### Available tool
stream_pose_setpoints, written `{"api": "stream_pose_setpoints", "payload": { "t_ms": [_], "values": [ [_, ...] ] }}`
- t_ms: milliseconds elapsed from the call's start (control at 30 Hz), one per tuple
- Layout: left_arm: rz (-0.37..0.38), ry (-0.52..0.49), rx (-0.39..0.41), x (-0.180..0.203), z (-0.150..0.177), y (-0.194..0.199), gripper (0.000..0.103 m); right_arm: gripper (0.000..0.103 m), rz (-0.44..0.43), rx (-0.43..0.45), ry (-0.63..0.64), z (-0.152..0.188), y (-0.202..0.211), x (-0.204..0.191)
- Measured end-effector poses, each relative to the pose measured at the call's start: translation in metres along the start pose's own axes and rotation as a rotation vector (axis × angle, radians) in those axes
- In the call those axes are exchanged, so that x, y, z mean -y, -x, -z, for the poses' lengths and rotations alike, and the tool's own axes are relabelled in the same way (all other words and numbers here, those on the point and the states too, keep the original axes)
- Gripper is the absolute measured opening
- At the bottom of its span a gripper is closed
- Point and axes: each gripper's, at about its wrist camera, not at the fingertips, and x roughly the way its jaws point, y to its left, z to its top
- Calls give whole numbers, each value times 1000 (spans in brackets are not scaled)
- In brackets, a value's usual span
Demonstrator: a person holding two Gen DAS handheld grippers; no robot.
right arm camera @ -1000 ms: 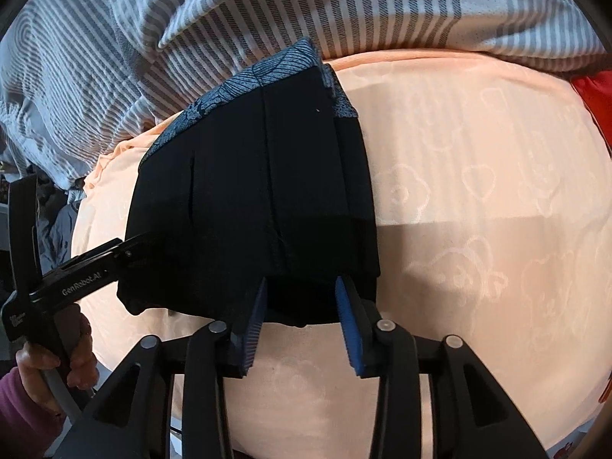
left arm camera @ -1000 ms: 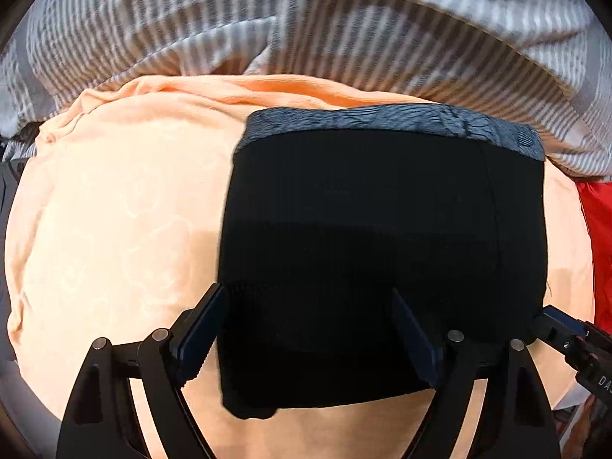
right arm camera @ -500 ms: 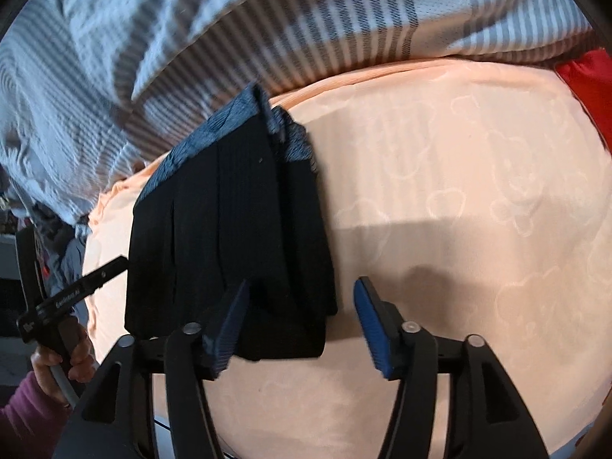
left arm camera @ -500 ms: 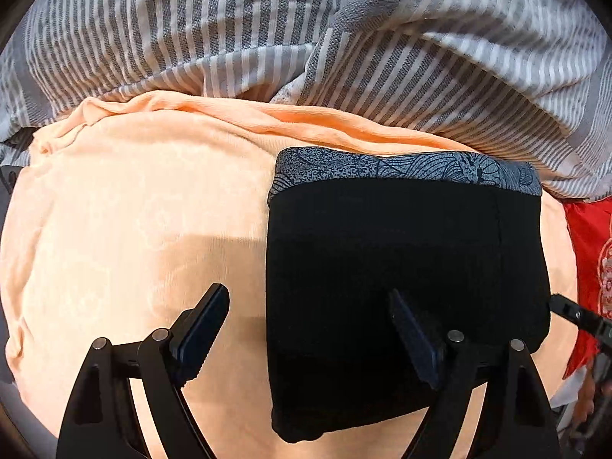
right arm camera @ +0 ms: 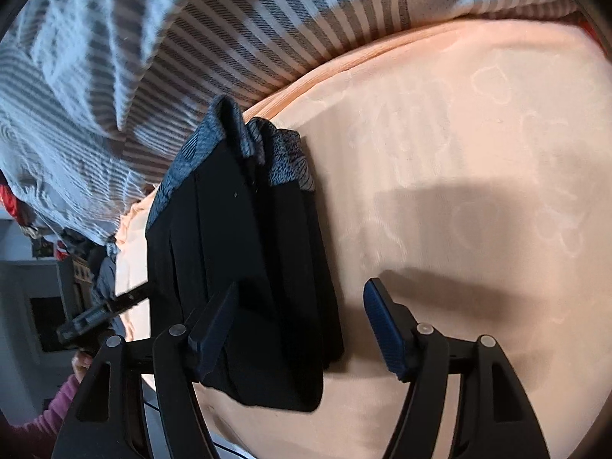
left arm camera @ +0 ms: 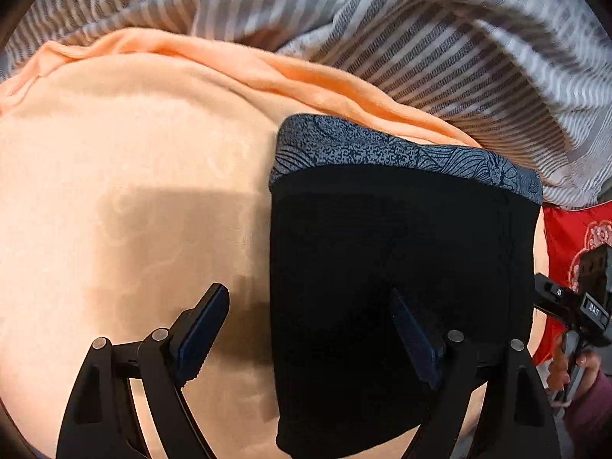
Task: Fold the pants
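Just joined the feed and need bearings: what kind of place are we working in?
Most likely a bedroom, on a bed: the black pants lie folded on a peach sheet, with a rumpled striped duvet behind.

I make out faint characters on the right gripper (left arm camera: 591,308) body — too blurred to read.

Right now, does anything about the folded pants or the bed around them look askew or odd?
One small thing: the patterned waistband of the folded black pants bunches into uneven ridges at one corner, so the layers are not flush there. Otherwise the bundle lies flat on the peach sheet, and both grippers are clear of it.
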Motion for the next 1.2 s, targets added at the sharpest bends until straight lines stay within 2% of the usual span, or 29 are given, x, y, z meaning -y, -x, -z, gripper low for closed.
{"api": "stream_pose_setpoints", "payload": {
  "t_ms": [233, 333, 367, 400, 600, 733, 800, 867, 967, 1033, 1200],
  "values": [
    [104, 4, -28, -2, -7, -13, 86, 76, -127, -50, 1, -18, -19, 11],
    [144, 3, -41, 1, -8, -17, 86, 76, -239, -92, -9, -25, -27, 14],
    [149, 3, -42, 2, -8, -18, 89, 78, -268, -106, -10, -26, -30, 14],
    [146, 4, -40, 5, -9, -20, 92, 79, -275, -112, -6, -26, -33, 14],
    [142, 12, -17, 9, -3, -22, 93, 79, -337, -123, -34, -31, -48, 21],
    [117, 23, 6, 10, 6, -14, 92, 79, -327, -126, -52, -32, -53, 20],
    [101, 22, 22, 18, 8, -12, 86, 73, -315, -127, -66, -32, -54, 19],
    [90, 3, 43, 22, 10, -4, 75, 56, -307, -119, -79, -33, -51, 19],
    [67, -22, 62, 32, 14, 8, 65, 42, -313, -101, -77, -31, -44, 11],
    [61, -17, 73, 32, 15, 18, 61, 40, -314, -97, -75, -29, -39, 6],
    [64, -20, 95, 43, 26, 45, 61, 39, -349, -100, -63, -21, -20, -5]
  ]
}}
